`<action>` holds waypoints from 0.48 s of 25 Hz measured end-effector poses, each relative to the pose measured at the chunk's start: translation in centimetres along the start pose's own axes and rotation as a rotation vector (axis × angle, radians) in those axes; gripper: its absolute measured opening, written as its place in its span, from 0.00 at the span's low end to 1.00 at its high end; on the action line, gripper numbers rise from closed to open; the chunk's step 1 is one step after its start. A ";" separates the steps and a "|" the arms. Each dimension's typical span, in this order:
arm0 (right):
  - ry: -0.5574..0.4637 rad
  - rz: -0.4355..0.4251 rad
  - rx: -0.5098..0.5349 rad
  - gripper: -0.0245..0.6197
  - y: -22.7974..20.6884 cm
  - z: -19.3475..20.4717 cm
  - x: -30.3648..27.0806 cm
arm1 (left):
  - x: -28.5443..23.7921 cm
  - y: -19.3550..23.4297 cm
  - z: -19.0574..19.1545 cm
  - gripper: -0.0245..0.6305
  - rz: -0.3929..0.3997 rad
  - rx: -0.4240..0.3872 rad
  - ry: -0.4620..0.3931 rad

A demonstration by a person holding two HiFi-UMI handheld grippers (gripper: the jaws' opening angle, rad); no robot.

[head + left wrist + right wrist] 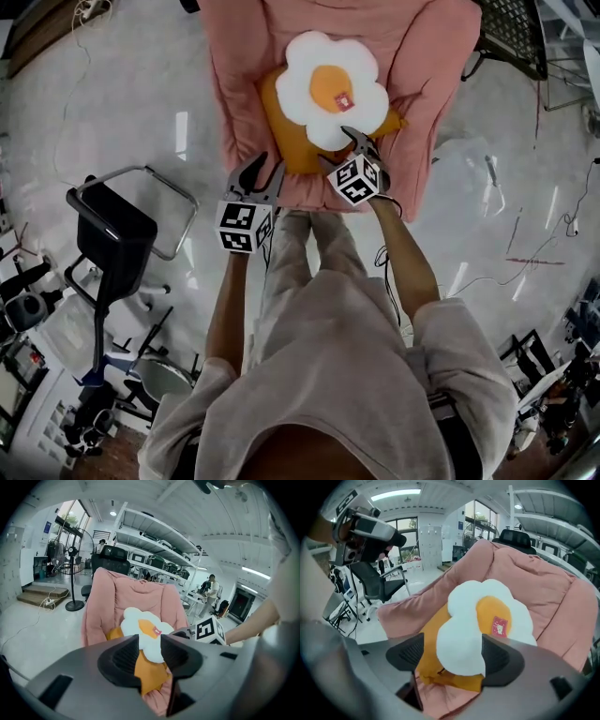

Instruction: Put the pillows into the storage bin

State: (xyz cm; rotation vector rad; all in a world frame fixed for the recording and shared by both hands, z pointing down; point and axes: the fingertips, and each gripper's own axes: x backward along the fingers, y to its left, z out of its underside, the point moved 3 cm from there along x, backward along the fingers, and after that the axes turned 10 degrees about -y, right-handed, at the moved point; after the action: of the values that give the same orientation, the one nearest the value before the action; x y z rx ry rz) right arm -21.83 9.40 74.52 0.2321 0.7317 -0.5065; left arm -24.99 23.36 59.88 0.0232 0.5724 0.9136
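- The right gripper (457,656) has its jaws wide, with the lower lobe of the fried-egg pillow (483,620) between them. The pads do not visibly squeeze it.
- The left gripper (150,651) has its jaws apart and grips nothing. It hangs just off the seat's front edge, beside the right one.
- The fried-egg pillow lies on an orange pillow (427,651) — both rest on the seat of a pink padded chair (543,578).
- A black chair (108,230) stands on the glossy floor (141,103), well apart to the left.

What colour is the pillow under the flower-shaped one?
Lower pillow is orange; right gripper view shows it best.
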 end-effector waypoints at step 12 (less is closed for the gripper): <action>0.216 -0.107 0.321 0.65 -1.2 2.6 -6.2 | -1.3 0.7 1.4 0.25 -0.033 0.017 0.011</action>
State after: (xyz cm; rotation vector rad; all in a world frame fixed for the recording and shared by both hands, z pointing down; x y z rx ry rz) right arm -24.87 9.64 80.63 0.5564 0.8745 -0.7084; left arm -25.42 23.12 61.80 0.0238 0.5893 0.8778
